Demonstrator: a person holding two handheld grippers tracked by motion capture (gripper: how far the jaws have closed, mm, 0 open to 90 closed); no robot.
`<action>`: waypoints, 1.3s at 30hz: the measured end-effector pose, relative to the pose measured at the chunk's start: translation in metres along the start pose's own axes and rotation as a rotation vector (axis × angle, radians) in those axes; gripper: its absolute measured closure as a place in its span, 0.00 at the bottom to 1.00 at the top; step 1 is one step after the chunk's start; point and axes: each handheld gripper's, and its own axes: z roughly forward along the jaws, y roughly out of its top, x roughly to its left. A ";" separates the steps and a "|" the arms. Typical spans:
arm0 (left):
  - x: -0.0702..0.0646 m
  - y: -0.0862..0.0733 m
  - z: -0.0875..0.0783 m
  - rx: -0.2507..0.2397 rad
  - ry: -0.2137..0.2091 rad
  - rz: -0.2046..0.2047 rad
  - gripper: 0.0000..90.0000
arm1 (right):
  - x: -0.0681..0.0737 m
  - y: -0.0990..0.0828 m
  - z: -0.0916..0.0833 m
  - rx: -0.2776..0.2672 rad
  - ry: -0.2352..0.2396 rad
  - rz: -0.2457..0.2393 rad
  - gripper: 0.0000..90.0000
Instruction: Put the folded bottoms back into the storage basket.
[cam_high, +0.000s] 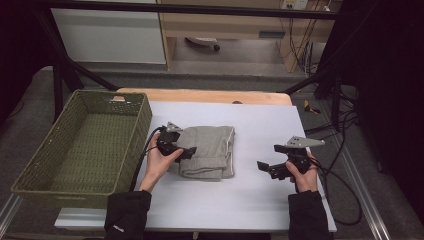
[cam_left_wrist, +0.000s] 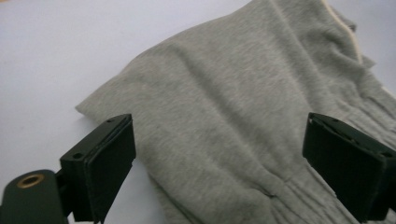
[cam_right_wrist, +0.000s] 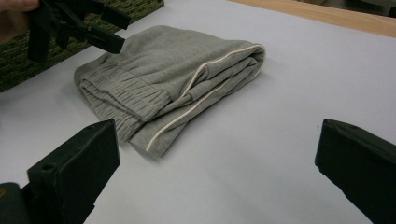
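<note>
The left tool (cam_left_wrist: 219, 163) stands with its two black jaws wide apart over a folded grey garment (cam_left_wrist: 243, 107). The cloth fills the gap between the jaws and runs on ahead of them; no pad presses on it. The ribbed waistband (cam_left_wrist: 308, 196) lies close in front of the far-side jaw. A pale piping stripe (cam_left_wrist: 345, 32) runs along the garment's far edge. The light counter (cam_left_wrist: 70, 46) shows beyond the other jaw.
</note>
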 end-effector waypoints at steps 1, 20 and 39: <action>0.000 0.000 0.000 0.000 0.000 0.000 0.11 | 0.000 0.000 0.000 0.000 0.000 0.000 0.01; 0.017 -0.005 0.016 0.043 0.069 -0.042 0.38 | 0.000 0.000 0.000 0.000 0.001 0.001 0.01; 0.024 -0.011 0.024 0.091 0.052 -0.073 0.60 | 0.000 0.000 0.000 -0.002 0.002 0.002 0.01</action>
